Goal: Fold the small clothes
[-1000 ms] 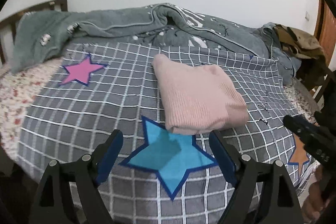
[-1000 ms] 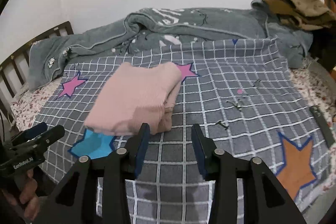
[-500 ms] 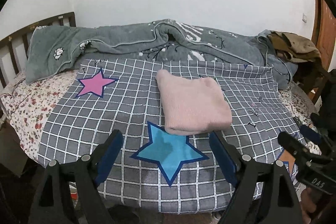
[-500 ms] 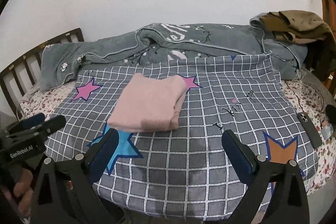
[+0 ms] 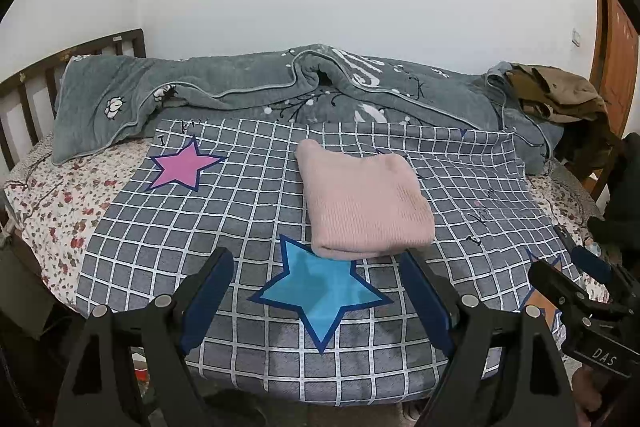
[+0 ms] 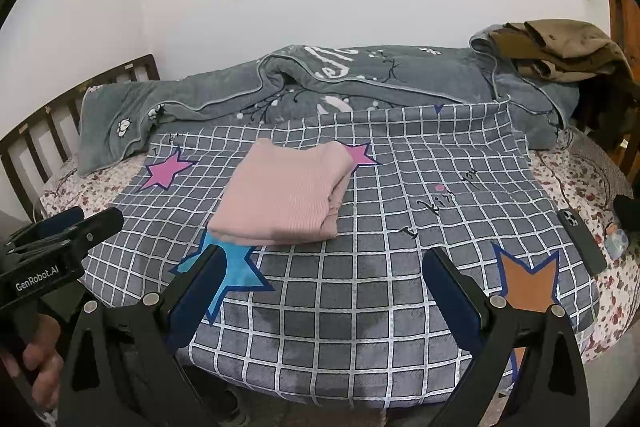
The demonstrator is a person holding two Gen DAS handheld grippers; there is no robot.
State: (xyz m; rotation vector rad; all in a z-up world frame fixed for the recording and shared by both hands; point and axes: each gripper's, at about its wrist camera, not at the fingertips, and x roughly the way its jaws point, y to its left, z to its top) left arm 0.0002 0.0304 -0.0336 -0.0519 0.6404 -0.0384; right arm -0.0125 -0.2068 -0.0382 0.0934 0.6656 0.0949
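Already both claws hang clear of the work: the left claw is spread wide with nothing between its blue pads, and the right claw has just been opening and now stands spread as well, equally bare. Both sit near the front edge of the bed, pointing down over the grey checked cloth.

Just beyond the left claw lies the pink knit garment, folded into a thick block, its near edge overlapping one tip of the blue star. From the right wrist view the stacked layers show at its right side.

The fold looks finished, so the risk is mostly in disturbing it. A soft knit stack has no stiffness; a claw brushing the near edge on a fresh approach would likely drag the top layer and open the fold. Pinching only the upper layer to move it would probably let the lower layers slide out. The phone near the bed's right edge could be knocked off by a careless sweep of the right claw.
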